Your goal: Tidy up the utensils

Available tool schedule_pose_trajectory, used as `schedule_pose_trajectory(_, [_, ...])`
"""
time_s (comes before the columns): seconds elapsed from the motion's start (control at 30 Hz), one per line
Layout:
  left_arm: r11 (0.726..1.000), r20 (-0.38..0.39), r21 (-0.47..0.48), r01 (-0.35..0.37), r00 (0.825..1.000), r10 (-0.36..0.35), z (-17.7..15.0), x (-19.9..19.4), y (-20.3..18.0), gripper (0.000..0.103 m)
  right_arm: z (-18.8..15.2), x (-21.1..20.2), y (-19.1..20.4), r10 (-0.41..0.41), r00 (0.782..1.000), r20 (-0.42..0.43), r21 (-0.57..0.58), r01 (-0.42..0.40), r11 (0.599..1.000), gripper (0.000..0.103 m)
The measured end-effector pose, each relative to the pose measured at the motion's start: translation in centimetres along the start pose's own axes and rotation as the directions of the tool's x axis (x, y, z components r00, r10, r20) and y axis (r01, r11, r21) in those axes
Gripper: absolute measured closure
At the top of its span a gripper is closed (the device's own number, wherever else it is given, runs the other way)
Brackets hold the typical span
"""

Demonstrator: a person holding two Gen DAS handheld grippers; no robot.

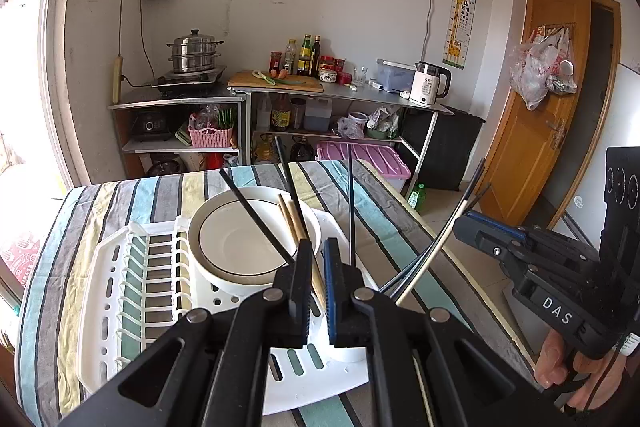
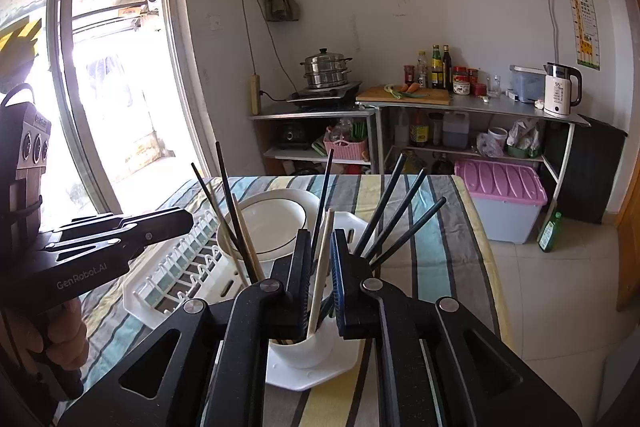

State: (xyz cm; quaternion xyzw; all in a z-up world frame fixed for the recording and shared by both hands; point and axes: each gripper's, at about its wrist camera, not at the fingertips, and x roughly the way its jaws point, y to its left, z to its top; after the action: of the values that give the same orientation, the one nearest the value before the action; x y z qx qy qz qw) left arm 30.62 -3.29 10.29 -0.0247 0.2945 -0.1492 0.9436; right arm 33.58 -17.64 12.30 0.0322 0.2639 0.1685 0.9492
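A white dish rack (image 1: pixel 120 291) lies on the striped tablecloth, with a white bowl (image 1: pixel 236 239) in it and a white utensil cup (image 2: pixel 300 349) at its near corner. Several black and wooden chopsticks (image 2: pixel 236 211) stand fanned out in the cup. My left gripper (image 1: pixel 318 281) is narrowly open around a wooden chopstick (image 1: pixel 294 223) above the rack. My right gripper (image 2: pixel 322 279) is narrowly open around a cream chopstick (image 2: pixel 320 275) that stands in the cup. The right gripper also shows in the left wrist view (image 1: pixel 472 227), the left one in the right wrist view (image 2: pixel 176 221).
Behind the table are metal shelves with a steamer pot (image 1: pixel 195 53), a cutting board (image 1: pixel 276 81), bottles and a kettle (image 1: pixel 430 83). A pink-lidded bin (image 2: pixel 502 205) stands on the floor to the right. A wooden door (image 1: pixel 548 95) is at far right.
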Motion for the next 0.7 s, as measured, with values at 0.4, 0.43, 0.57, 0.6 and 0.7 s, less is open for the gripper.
schedule_pose_trajectory(0.4, [0.999, 0.04, -0.017, -0.04, 0.998, 0.04, -5.9, -5.8, 0.6, 0.082, -4.2, -6.5, 1.5, -0.01, 0.999, 0.039, -0.003, 0.01, 1.0, 0.087])
schedule_pose_trajectory(0.43, [0.999, 0.037, -0.022, -0.044, 0.998, 0.044, -6.7, -6.3, 0.6, 0.081, -4.9, -7.1, 1.7, -0.012, 0.999, 0.04, -0.002, 0.012, 1.0, 0.087])
schedule_pose_trajectory(0.57, [0.997, 0.03, -0.043, -0.07, 0.997, 0.071, -9.8, -8.2, 0.7, 0.081, -7.4, -9.3, 2.5, -0.014, 0.999, 0.034, 0.001, 0.014, 1.0, 0.081])
schedule_pose_trajectory(0.6, [0.996, 0.028, -0.048, -0.078, 0.996, 0.079, -10.5, -8.6, 0.7, 0.081, -8.1, -9.8, 2.8, -0.017, 0.999, 0.035, 0.002, 0.017, 1.0, 0.081])
schedule_pose_trajectory(0.7, [0.994, 0.019, -0.055, -0.093, 0.995, 0.094, -12.7, -10.0, 0.4, 0.08, -10.0, -11.1, 3.6, -0.022, 1.0, 0.021, -0.002, 0.022, 1.0, 0.08])
